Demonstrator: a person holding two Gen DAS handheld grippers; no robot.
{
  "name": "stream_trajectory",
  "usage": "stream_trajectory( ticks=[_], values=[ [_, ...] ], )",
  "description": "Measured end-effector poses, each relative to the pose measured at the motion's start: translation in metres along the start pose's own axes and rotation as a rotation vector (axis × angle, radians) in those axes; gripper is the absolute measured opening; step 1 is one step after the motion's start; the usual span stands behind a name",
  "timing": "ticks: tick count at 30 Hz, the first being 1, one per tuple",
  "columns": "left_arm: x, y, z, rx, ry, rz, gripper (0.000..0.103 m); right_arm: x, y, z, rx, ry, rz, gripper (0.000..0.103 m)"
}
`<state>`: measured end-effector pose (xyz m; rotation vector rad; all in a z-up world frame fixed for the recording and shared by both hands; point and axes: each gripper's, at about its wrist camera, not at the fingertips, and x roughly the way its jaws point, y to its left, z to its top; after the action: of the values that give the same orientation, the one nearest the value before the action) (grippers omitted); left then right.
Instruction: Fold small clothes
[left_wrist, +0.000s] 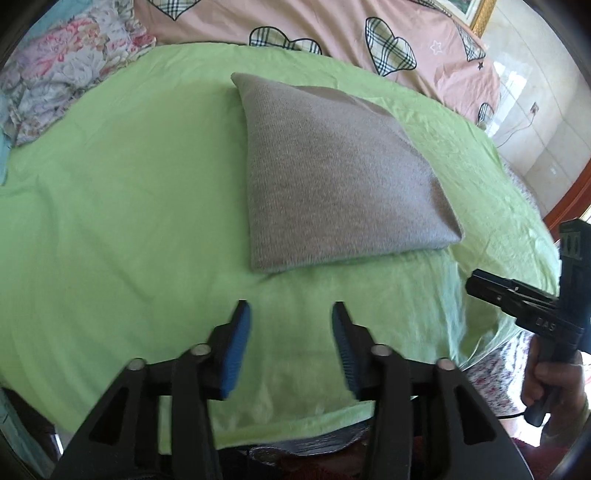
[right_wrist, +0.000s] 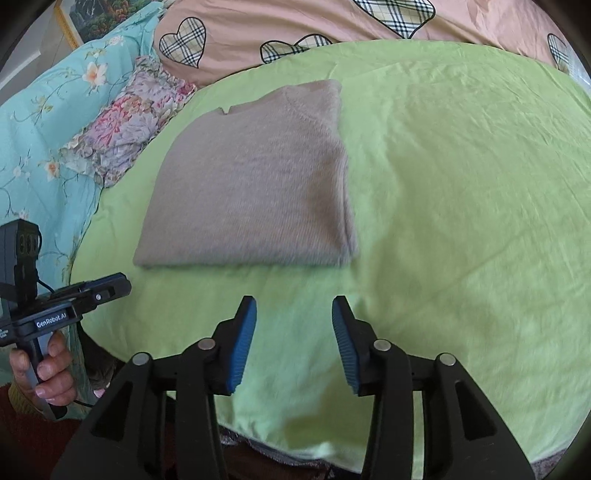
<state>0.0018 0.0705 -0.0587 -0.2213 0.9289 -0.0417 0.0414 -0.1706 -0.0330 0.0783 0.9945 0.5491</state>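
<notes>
A grey-beige knit sweater (left_wrist: 332, 173) lies folded into a neat rectangle on the green sheet (left_wrist: 110, 184); the right wrist view shows the sweater (right_wrist: 251, 184) with its neckline at the far edge. My left gripper (left_wrist: 291, 314) hovers over bare sheet just in front of the sweater's near edge, open, nothing between its blue pads. My right gripper (right_wrist: 294, 310) likewise stands open and empty, short of the sweater. Each gripper appears in the other's view: the right one (left_wrist: 476, 282) at the right edge, the left one (right_wrist: 125, 286) at the left edge, hand-held.
A pink quilt with plaid hearts (left_wrist: 332, 29) lies beyond the green sheet (right_wrist: 461, 184). A floral cloth (right_wrist: 122, 129) and a turquoise flowered blanket (right_wrist: 44, 122) lie to the left. A tiled floor (left_wrist: 535, 122) shows past the bed's right side.
</notes>
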Motion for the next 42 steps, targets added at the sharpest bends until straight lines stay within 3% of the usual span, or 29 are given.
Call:
stream_trajectory(
  ticks=[1, 5, 9, 21, 31, 42],
  values=[
    [-0.002, -0.004, -0.004, 0.017, -0.005, 0.027, 0.065, -0.001, 0.003, -0.004, -0.004, 0.007, 0.002, 0.051],
    [-0.009, -0.012, -0.015, 0.062, -0.007, 0.074, 0.076, -0.007, 0.013, -0.019, -0.029, 0.028, -0.001, 0.068],
    [-0.016, -0.01, -0.016, 0.06, -0.028, 0.092, 0.079, -0.011, 0.021, -0.03, -0.065, 0.039, -0.018, 0.076],
    [-0.009, -0.013, 0.006, 0.082, -0.055, 0.209, 0.082, 0.003, 0.029, -0.008, -0.101, 0.012, -0.038, 0.083],
    [0.0, -0.021, 0.028, 0.109, -0.022, 0.279, 0.086, 0.013, 0.035, 0.018, -0.108, 0.02, -0.038, 0.087],
    [0.006, -0.028, 0.052, 0.119, -0.013, 0.303, 0.09, 0.022, 0.048, 0.047, -0.15, 0.039, -0.032, 0.09]
  ],
)
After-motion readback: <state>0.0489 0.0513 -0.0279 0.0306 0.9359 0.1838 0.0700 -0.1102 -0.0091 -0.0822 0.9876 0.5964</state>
